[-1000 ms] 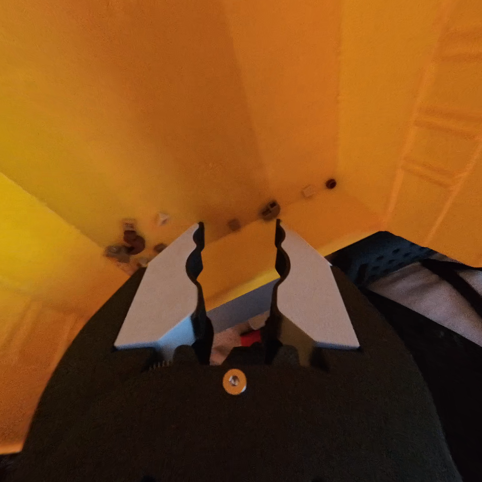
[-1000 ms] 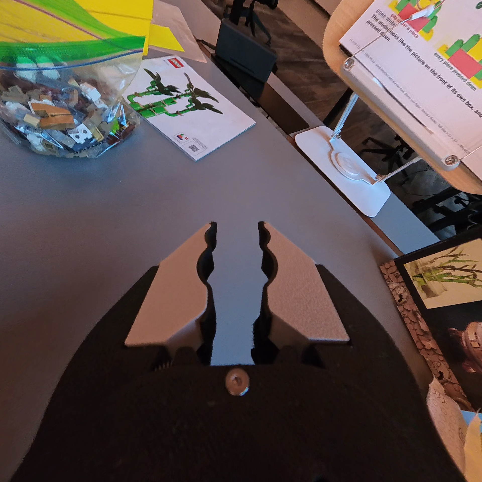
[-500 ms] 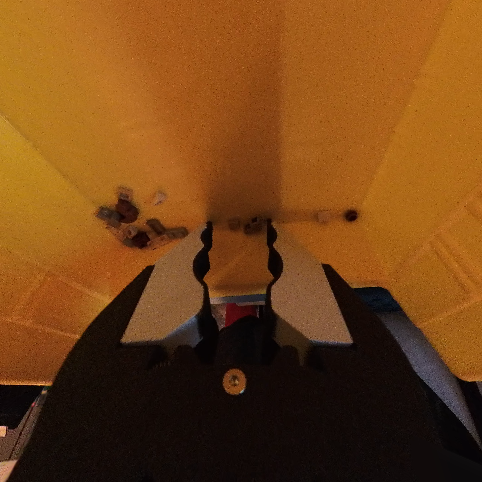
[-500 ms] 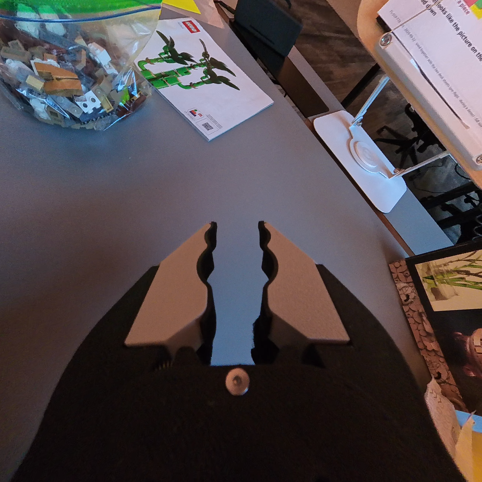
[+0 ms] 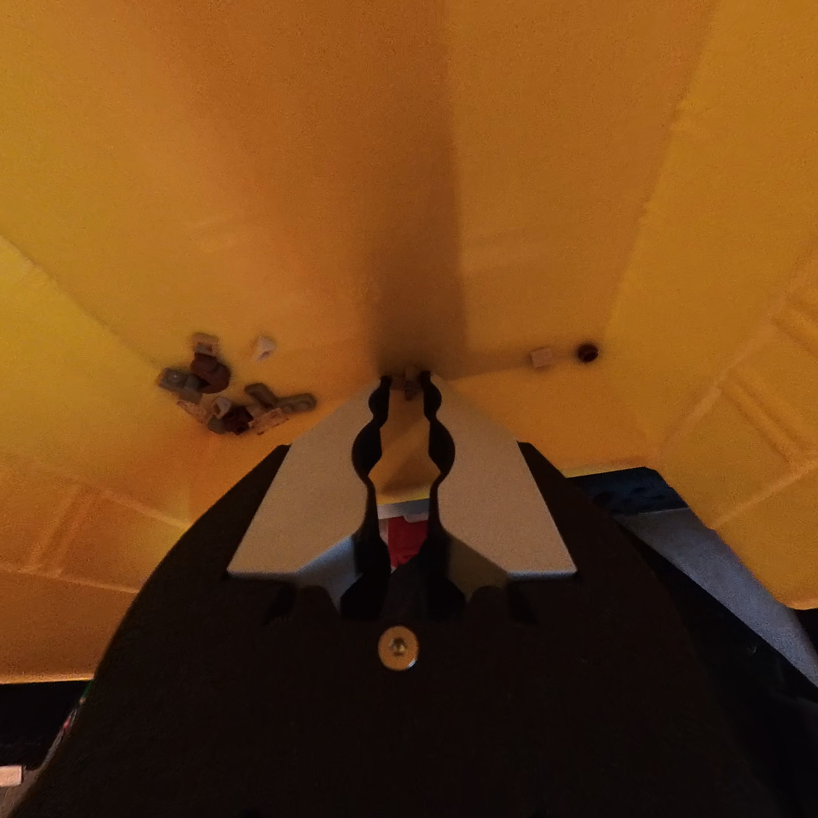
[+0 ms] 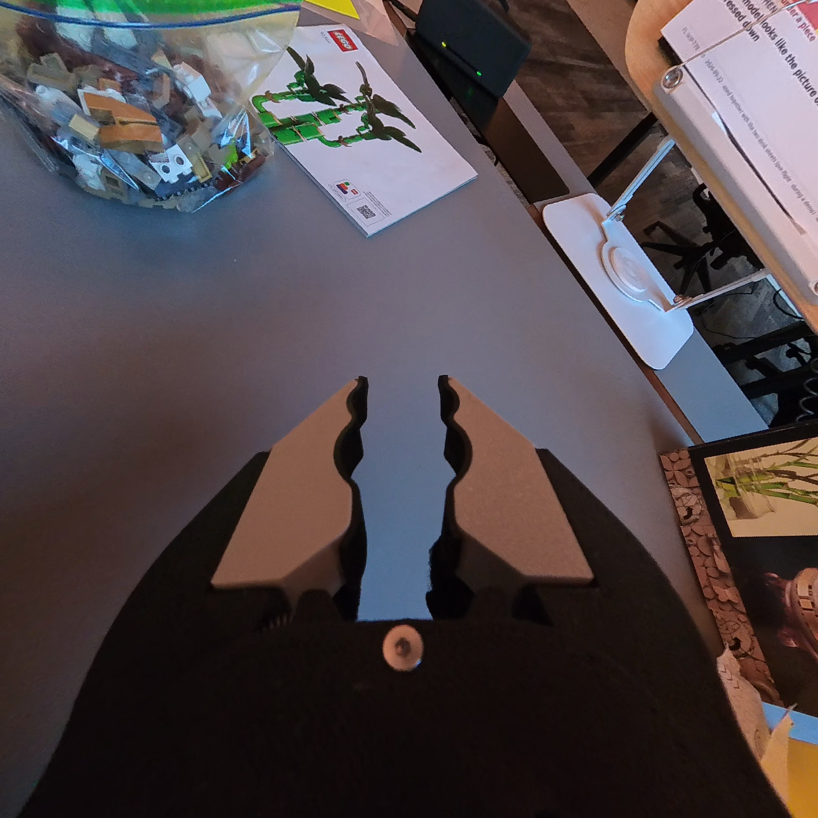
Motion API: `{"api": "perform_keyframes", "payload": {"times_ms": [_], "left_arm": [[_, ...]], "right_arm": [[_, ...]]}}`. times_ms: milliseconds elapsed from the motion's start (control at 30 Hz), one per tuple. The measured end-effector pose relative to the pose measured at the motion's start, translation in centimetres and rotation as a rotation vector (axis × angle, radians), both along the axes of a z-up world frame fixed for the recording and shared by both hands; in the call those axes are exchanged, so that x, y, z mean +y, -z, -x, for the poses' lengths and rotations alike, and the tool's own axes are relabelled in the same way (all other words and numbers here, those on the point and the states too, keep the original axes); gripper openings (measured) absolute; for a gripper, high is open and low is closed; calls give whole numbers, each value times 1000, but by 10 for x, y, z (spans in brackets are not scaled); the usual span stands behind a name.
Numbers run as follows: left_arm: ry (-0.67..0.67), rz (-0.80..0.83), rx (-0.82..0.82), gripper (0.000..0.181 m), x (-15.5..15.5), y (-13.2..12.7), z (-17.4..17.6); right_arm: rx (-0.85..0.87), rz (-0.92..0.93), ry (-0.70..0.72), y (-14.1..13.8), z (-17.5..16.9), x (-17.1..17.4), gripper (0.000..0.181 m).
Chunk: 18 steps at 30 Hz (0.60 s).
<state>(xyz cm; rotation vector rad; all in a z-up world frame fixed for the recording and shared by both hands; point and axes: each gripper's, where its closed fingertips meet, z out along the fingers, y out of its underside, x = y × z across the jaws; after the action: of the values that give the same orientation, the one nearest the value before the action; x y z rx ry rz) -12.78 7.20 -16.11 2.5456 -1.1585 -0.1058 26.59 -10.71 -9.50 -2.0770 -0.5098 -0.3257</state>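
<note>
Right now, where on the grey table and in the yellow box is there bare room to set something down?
Free: grey table between right gripper, bag of bricks and booklet. In the yellow box, floor right of left gripper. Crowded: brick cluster left of the fingertips.

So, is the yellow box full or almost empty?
Almost empty: the yellow box shows bare walls, with only a few small bricks lying along one inner edge.

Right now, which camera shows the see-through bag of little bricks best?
The right wrist view. There the clear bag of bricks lies on the grey table, far ahead of the open right tool, beside a booklet. The left wrist view shows none of it, only a yellow box inside.
</note>
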Motion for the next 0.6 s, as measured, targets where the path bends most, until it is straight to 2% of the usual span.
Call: {"api": "perform_keyframes", "payload": {"times_ms": [167, 433, 533, 600], "left_arm": [[-3, 8, -63, 11, 0, -1, -1], [-19, -12, -193, 9, 8, -17, -13], [-23, 10, -298, 9, 6, -27, -26], [-21, 52, -430, 9, -1, -44, -44]], "right_arm": [[-1, 8, 3, 2, -1, 0, 32], [-3, 9, 3, 2, -1, 0, 32], [-5, 11, 4, 3, -1, 0, 32], [-5, 9, 3, 3, -1, 1, 32]]}}
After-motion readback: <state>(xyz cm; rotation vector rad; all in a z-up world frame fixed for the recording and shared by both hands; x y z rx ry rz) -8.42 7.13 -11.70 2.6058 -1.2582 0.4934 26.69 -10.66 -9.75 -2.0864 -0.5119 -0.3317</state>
